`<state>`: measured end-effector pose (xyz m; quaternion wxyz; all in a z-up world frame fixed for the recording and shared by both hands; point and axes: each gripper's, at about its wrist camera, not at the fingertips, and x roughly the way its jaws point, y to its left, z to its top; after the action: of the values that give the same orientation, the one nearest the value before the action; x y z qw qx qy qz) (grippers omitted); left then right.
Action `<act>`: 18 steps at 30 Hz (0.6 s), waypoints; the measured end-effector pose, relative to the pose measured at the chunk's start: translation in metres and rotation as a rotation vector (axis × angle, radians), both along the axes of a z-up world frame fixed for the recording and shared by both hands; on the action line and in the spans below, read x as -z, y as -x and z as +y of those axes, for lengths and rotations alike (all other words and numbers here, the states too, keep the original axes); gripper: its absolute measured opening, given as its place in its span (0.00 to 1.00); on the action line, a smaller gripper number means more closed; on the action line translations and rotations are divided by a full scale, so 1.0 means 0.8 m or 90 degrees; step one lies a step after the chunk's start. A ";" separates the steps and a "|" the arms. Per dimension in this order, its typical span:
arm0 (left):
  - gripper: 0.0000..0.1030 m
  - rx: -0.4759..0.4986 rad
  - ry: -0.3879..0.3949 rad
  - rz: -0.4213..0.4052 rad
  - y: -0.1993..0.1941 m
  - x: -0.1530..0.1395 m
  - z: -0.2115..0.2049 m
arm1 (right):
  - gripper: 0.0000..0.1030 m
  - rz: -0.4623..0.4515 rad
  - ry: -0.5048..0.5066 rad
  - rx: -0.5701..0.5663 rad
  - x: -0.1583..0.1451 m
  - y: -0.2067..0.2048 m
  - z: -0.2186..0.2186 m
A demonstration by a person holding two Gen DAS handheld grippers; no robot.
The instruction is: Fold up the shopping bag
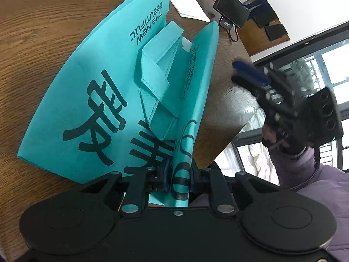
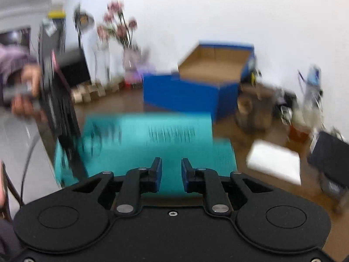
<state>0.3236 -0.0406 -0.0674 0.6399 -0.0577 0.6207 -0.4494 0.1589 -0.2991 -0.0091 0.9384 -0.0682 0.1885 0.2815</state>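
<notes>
Across the middle of the left wrist view, the teal non-woven shopping bag with black lettering lies flat on the brown wood-grain surface, its handles tucked onto the panel. One long edge is lifted and curled over, clamped at bottom centre by the left gripper. At the right of that frame the right gripper hangs blurred in the air off the surface edge; its own view shows its jaws apart with nothing between them. Judging by this, the first lengthwise fold is only half made: laying that flap down and the further folds remain.
</notes>
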 end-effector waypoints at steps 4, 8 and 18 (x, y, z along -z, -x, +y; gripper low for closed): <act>0.17 -0.007 0.002 0.009 0.000 0.001 0.002 | 0.19 0.002 0.049 -0.009 0.011 -0.035 0.034; 0.17 -0.019 0.015 0.033 -0.004 0.006 0.009 | 0.19 0.058 0.078 -0.018 0.032 -0.059 0.051; 0.35 -0.103 -0.006 -0.053 0.019 -0.042 0.054 | 0.17 0.113 0.076 0.002 0.049 -0.066 0.056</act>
<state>0.3081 0.0024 -0.0336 0.6996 -0.0861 0.5891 -0.3952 0.2118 -0.2543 -0.0485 0.9128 -0.0987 0.2874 0.2729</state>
